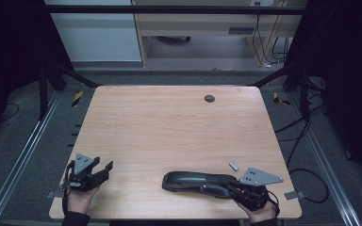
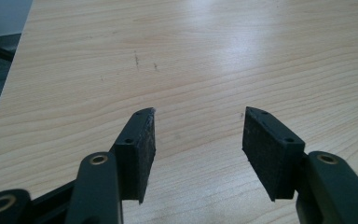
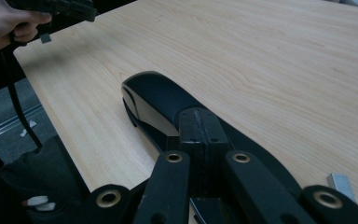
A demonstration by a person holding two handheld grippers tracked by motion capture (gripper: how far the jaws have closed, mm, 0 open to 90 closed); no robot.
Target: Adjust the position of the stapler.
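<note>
The wooden tabletop (image 1: 179,127) is the largest thing here, a broad pale slab with rounded corners, bare across its whole middle and far half, so there is wide open room ahead of both hands. A small dark round grommet (image 1: 209,98) sits near the far edge, well apart from everything else. Beyond the edges lie grey floor, metal rails and loose cables.

The black stapler (image 1: 198,182) lies flat near the near edge, right of centre, its rounded nose pointing toward the left side. The right gripper (image 1: 233,188) rests at the stapler's rear end; in the right gripper view its jaws are pressed together, pads meeting, lying on top of the stapler's body (image 3: 168,102) rather than around it.

The left gripper (image 1: 104,169) sits near the near-left corner, well apart from the stapler, its jaws standing about half open over bare wood with nothing between them (image 2: 198,144).

A small grey strip of staples (image 1: 234,165) lies just beyond the right gripper, close to the stapler's rear.
</note>
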